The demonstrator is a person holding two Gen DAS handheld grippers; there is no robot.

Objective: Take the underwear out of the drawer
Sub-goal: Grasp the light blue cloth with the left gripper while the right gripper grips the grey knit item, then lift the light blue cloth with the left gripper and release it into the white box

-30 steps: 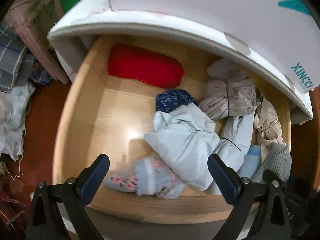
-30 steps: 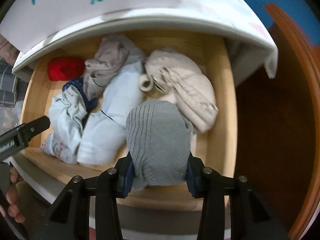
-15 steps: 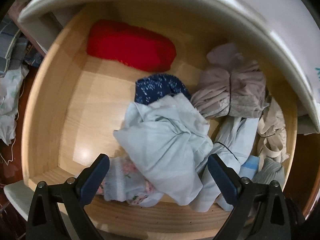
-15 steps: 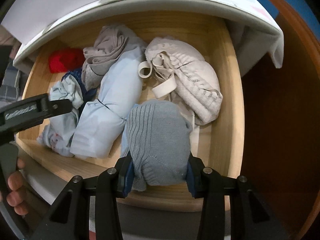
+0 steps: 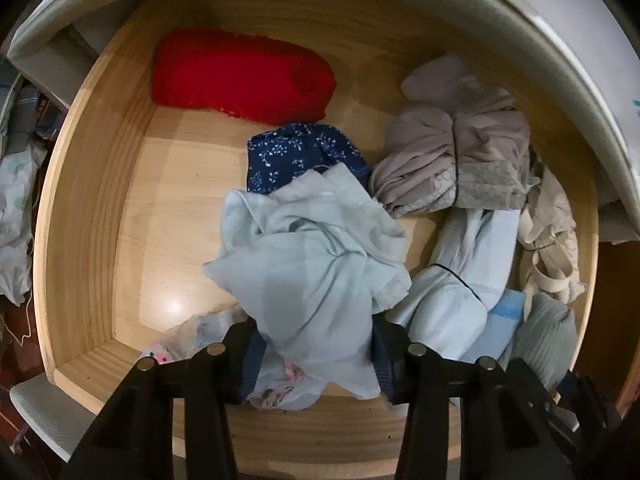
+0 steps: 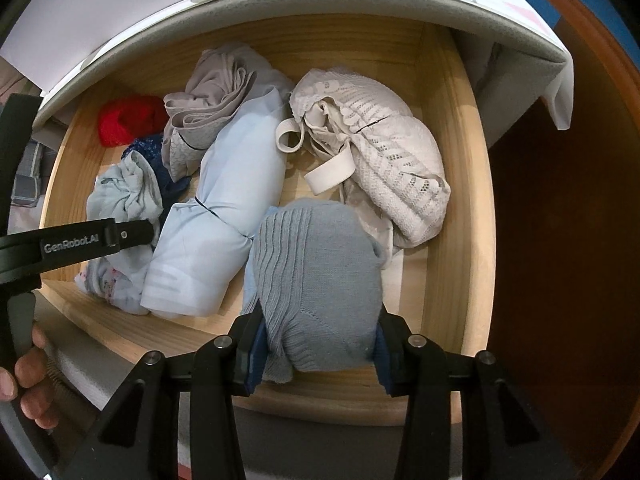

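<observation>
Gripping pale blue underwear (image 5: 316,280) in my left gripper (image 5: 316,356) and a grey ribbed garment (image 6: 316,284) in my right gripper (image 6: 316,356); lifting may drag the floral piece (image 5: 280,392) along.

We see the left tool (image 5: 316,354) clamped on a crumpled pale blue garment (image 5: 316,264) near the front wall of the wooden drawer (image 5: 84,216). A floral piece (image 5: 280,390) lies under it. Behind: navy dotted underwear (image 5: 296,152), a red bundle (image 5: 240,74). To the right: a grey-beige bundle (image 5: 460,168), a light blue roll (image 5: 460,280).
</observation>
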